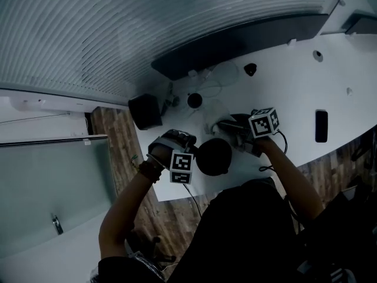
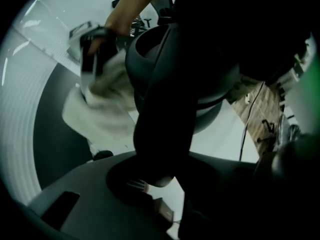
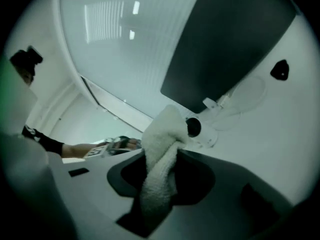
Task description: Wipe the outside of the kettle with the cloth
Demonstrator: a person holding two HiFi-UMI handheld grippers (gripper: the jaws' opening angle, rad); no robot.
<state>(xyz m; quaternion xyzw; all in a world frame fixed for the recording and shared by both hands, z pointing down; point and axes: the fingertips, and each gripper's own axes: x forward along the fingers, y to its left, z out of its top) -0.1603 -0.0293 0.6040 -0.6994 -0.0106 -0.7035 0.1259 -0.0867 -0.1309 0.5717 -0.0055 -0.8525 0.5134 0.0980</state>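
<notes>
This looks like an office or meeting room. A long white bench (image 1: pixel 330 93) with a curved near edge has round cable holes (image 1: pixel 318 55) in its top, and a low dark panel (image 1: pixel 235 43) runs along its far edge. Behind that stands a ribbed frosted-glass wall (image 1: pixel 118 28). Past the bench's left end lie a wood-pattern floor (image 1: pixel 112 128) and a glass partition with a metal handle (image 1: pixel 56 223).

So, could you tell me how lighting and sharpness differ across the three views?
Head view: dim overall, the kettle a featureless black disc. Left gripper view: kettle backlit to silhouette, cloth blurred. Right gripper view: cloth crisp, corners vignetted.
</notes>
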